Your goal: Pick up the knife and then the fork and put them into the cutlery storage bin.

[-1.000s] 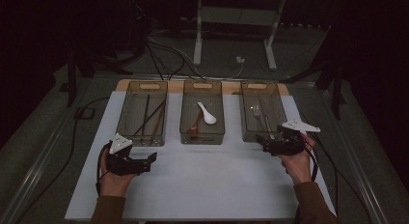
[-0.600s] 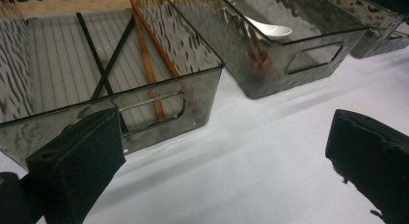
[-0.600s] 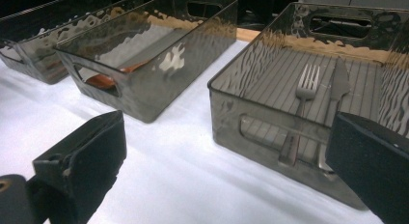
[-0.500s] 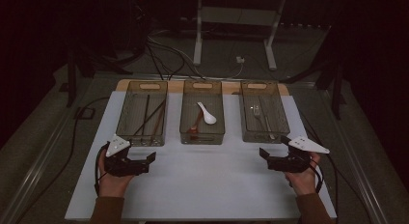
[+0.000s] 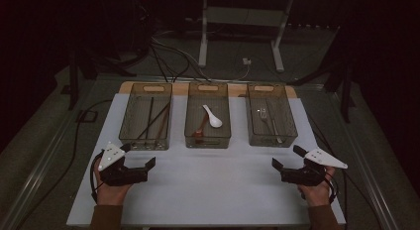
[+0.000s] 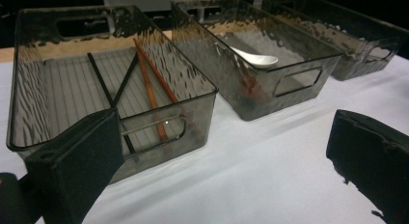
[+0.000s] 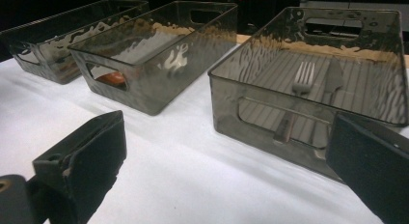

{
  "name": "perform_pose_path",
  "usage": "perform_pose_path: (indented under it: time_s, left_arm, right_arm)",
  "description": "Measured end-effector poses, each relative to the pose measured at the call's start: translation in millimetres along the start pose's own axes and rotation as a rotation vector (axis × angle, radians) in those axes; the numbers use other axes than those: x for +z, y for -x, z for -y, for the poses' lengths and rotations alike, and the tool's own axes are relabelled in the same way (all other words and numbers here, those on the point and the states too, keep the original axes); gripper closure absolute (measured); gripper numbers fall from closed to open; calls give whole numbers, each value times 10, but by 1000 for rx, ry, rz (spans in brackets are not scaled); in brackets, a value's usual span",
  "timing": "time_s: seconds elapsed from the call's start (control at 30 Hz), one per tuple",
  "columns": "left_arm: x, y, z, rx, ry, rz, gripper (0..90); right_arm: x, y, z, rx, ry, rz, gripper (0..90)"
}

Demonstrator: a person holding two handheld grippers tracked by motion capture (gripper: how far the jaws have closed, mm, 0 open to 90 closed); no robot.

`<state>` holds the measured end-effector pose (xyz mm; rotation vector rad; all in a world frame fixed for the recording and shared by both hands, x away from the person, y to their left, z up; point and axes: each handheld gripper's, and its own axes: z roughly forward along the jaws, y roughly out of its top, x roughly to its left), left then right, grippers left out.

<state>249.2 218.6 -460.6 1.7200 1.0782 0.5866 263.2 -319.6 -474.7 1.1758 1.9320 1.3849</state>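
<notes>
Three smoky clear bins stand in a row at the far side of a white mat [image 5: 208, 185], well apart from both hands. The left gripper [image 5: 139, 163] rests low over the mat at the near left, jaws spread wide with nothing between them; its own view looks past the two black pads [image 6: 77, 161] at the left bin [image 6: 111, 89], which sits just beyond the jaws but not touching them. That bin holds dark chopsticks [image 6: 103, 86] crossed over a reddish-brown pair [image 6: 152, 91], all lying flat on the ribbed floor. The middle bin [image 5: 208, 113] holds a white spoon [image 5: 213, 118] and something reddish beside it (too dim to name). The right gripper [image 5: 283, 157] sits at the near right of the mat, also spread open and empty, held in a hand [image 5: 317, 193] whose sleeve comes in from the bottom edge. Its view faces the right bin [image 7: 308, 84], near the jaws yet clear of them, with a fork [image 7: 296, 91] lying on the bin's floor, tines away from the gripper, and a second flat utensil just beside it. A cable loops behind each gripper, and each carries a pale three-cornered plate on top.
</notes>
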Motion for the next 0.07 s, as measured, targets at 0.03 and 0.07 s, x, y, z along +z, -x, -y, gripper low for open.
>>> perform_pose_path:
  time_s: [0.03,0.07]
  left_arm:
    - [-7,-4,0,0,3,-2,6]
    - [-11,-7,-1,-1,6,-3,6]
  right_arm:
    - [-8,5,5,3,1,-2,12]
    - [-14,10,9,5,1,-1,12]
